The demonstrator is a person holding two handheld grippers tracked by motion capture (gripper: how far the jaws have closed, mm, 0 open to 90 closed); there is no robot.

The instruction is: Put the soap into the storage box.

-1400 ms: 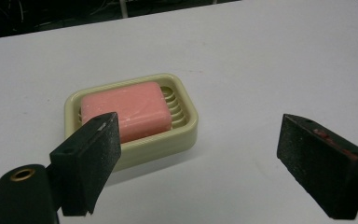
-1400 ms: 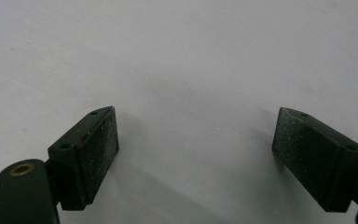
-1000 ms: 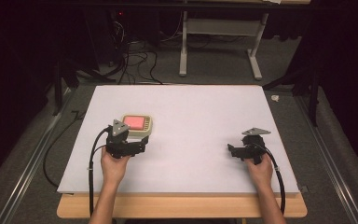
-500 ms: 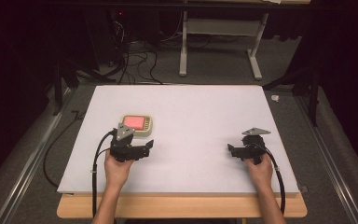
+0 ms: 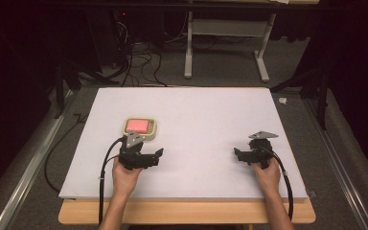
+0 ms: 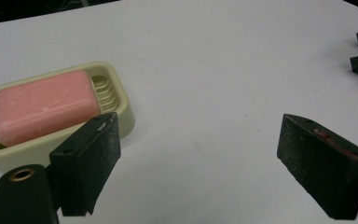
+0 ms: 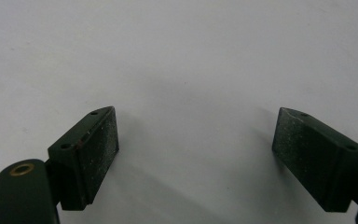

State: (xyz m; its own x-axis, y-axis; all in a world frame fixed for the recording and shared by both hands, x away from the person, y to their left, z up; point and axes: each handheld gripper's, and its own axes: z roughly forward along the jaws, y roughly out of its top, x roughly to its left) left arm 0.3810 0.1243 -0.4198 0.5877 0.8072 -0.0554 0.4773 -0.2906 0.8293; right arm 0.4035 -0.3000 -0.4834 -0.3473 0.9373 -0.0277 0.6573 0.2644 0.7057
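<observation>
White board covers the wooden table [image 5: 187, 218], which stands on grey carpet in a dark room; cables trail across the floor at the far left, and the legs of a pale desk rise beyond the far edge. On the board's left half sits a cream soap dish [image 5: 140, 126] holding a pink bar of soap [image 5: 138, 125]. In the left gripper view the bar [image 6: 44, 105] lies flat toward one end of the dish [image 6: 121, 109], leaving the ribbed drain of the dish bare at the other end.

Just near of the dish, the left gripper [image 5: 157, 154] is held in the person's left hand [image 5: 124, 172], its jaws pointing right across the board and spread wide with nothing between them. In its own view the gripper [image 6: 193, 161] stands apart from the dish, which lies beside one jaw, not between the two.

Well apart, on the right half, the right gripper [image 5: 237, 154] rests in the right hand [image 5: 267, 173], pointing left. Its own view shows the gripper [image 7: 193, 154] gaping wide over bare white board.
</observation>
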